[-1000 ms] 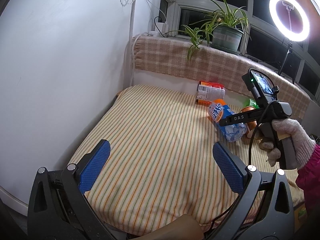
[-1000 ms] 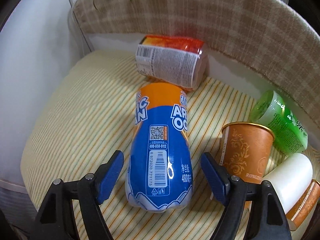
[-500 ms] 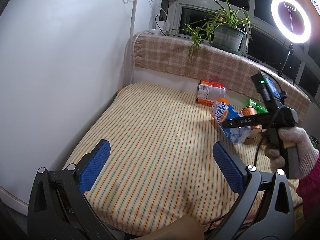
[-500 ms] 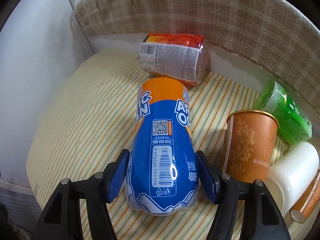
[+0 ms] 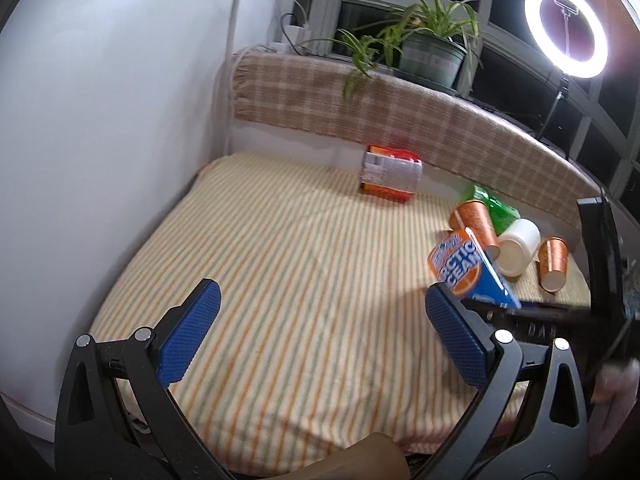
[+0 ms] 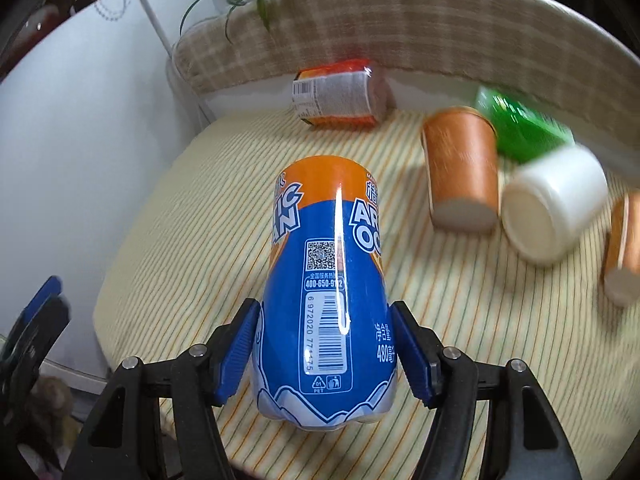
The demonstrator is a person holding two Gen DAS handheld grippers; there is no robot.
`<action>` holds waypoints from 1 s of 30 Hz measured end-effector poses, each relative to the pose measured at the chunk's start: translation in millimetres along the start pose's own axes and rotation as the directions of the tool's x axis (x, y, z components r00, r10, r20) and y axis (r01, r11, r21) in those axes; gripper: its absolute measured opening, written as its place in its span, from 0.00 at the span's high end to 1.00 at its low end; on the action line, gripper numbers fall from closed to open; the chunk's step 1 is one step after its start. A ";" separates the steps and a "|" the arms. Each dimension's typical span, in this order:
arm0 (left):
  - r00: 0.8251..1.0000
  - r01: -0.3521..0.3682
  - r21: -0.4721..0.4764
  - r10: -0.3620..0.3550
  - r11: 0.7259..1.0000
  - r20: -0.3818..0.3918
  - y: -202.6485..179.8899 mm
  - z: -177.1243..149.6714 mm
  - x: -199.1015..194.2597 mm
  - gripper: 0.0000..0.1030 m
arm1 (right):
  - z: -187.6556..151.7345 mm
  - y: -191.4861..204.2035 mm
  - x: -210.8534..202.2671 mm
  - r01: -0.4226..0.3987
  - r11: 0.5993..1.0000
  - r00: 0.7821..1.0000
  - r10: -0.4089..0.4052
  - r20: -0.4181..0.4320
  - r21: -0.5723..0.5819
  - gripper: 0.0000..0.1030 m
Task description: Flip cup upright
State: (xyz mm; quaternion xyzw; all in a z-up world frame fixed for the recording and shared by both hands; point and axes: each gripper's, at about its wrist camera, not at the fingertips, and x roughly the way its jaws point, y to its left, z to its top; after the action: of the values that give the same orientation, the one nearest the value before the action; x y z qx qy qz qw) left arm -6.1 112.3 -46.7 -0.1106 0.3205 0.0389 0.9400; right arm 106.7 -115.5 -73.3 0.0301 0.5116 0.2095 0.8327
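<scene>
My right gripper (image 6: 326, 354) is shut on a blue and orange plastic bottle (image 6: 326, 296) and holds it off the striped cushion, its orange end pointing away from me. The bottle also shows in the left wrist view (image 5: 466, 270), at the right. My left gripper (image 5: 320, 336) is open and empty over the cushion's near part. An orange paper cup (image 6: 460, 168) stands mouth down on the cushion (image 6: 168, 240); a second orange cup (image 6: 624, 248) is at the right edge. In the left wrist view the cups (image 5: 476, 226) sit at the far right.
A white container (image 6: 554, 204) and a green bottle (image 6: 524, 128) lie beside the cups. An orange and white can (image 6: 340, 94) lies by the checked backrest (image 6: 400, 24). A white wall (image 5: 100, 120) runs along the left. A potted plant (image 5: 432, 54) and ring light (image 5: 566, 30) stand behind.
My right gripper closed on the blue and orange bottle, lifted it and drew it back and right, away from the can. My left gripper stayed open in place.
</scene>
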 end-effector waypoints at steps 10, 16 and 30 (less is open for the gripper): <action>0.983 0.140 -0.038 -0.144 0.989 -0.111 -10.1 7.3 26.9 0.00 | -26.6 -2.7 5.6 -0.026 0.993 1.000 0.024 0.013 0.111 0.34; 0.953 0.218 -0.094 -0.233 0.971 -0.193 -15.1 10.3 47.5 0.05 | -25.9 -4.6 10.0 -0.056 0.993 0.998 0.055 0.003 0.101 0.28; 0.823 0.368 -0.283 -0.451 0.886 -0.344 -45.4 12.2 101.7 0.09 | -64.8 -44.5 -51.5 -0.028 0.993 0.995 0.016 0.103 0.117 0.18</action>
State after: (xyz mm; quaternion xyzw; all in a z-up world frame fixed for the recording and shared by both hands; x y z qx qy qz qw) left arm 88.1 71.2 -91.1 -0.2786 0.4684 -0.1555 0.8239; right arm 44.9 -186.3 -72.6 0.0957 0.4795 0.1864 0.8522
